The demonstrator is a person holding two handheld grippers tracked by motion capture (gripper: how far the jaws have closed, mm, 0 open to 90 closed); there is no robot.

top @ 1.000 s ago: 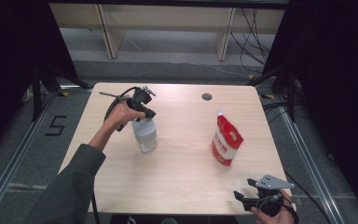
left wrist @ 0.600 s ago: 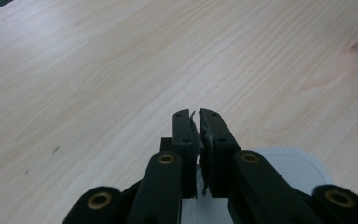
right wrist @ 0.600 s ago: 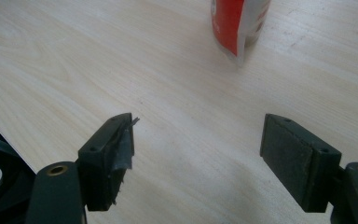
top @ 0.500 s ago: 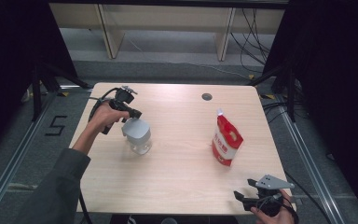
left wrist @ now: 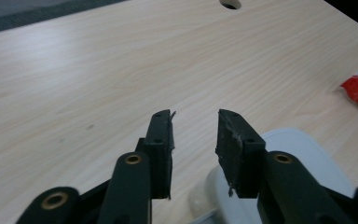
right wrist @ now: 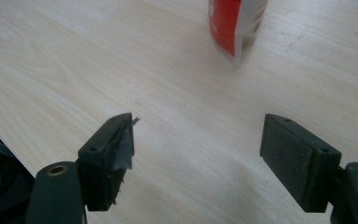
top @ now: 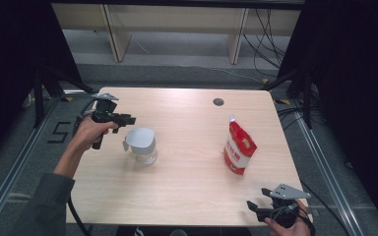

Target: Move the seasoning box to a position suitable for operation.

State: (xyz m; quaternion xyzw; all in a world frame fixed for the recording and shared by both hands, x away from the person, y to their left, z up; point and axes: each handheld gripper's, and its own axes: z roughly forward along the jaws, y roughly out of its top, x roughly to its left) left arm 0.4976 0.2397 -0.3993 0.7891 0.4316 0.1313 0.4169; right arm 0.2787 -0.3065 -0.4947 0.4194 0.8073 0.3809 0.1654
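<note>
High view: pale wood table (top: 187, 187), round hole (top: 218, 102), grey floor.

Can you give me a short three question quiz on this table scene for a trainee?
1. True or false: the left gripper has its fingers clamped on the clear measuring jug.
2. Which thing stands nearer the round hole in the table: A the measuring jug, B the red and white spouted pouch?
3. Fill in: the right gripper sits near the table's ____ right corner in the high view.

Key
1. False: the left gripper's fingers have just been opening, with nothing between them, and the jug stands free beside them.
2. B
3. near (bottom)
</note>
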